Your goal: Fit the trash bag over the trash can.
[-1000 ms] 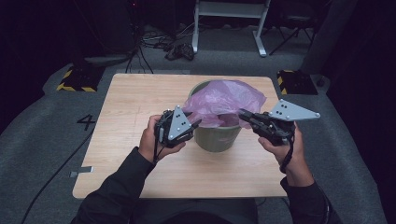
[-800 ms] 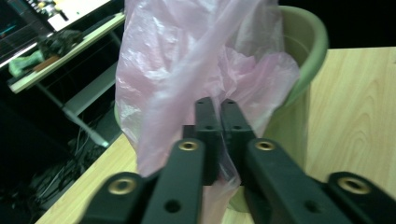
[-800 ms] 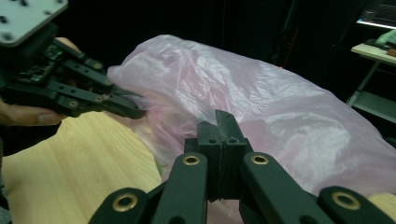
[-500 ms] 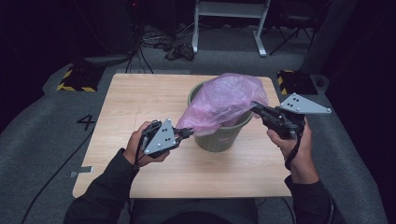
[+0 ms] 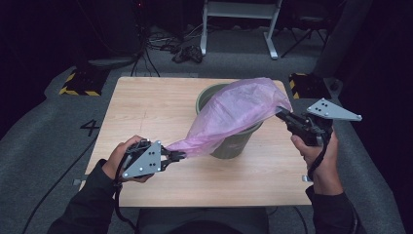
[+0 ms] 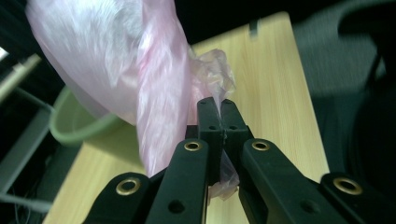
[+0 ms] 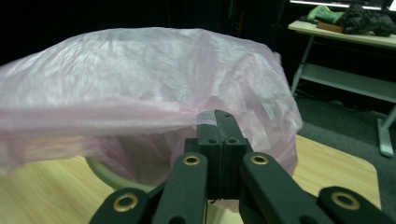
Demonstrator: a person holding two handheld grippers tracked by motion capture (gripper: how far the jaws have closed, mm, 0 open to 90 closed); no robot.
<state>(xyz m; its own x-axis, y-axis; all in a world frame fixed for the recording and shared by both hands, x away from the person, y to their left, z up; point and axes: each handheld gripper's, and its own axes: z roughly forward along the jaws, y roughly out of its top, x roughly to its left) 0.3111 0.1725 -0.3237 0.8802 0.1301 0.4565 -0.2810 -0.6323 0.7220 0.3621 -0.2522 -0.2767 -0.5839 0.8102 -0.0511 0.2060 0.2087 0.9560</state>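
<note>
A pink plastic bag (image 5: 234, 114) stretches across the top of a green bin (image 5: 233, 144) on the wooden table (image 5: 146, 105). My left gripper (image 5: 180, 156) is at the front left of the bin, shut on the bag's drawn-out corner (image 6: 212, 91); its jaws have just been closing on that film. My right gripper (image 5: 280, 113) is at the bin's right side, shut on the bag's other edge (image 7: 210, 105). In the right gripper view the bag (image 7: 140, 84) billows over the bin rim (image 7: 105, 172). The bin (image 6: 77, 126) sits left of the pinched film in the left gripper view.
The table's right edge (image 5: 297, 141) lies under my right hand, its front edge (image 5: 214, 202) near my forearms. On the floor behind stand a white-framed desk (image 5: 238, 24), cables (image 5: 187, 51) and yellow-black striped blocks (image 5: 78, 83). A "4" mark (image 5: 91, 127) is left of the table.
My left gripper has pulled leftward and toward the table's front, drawing the bag out into a long tail. My right gripper has moved right with its edge. The bag now spans the bin.
</note>
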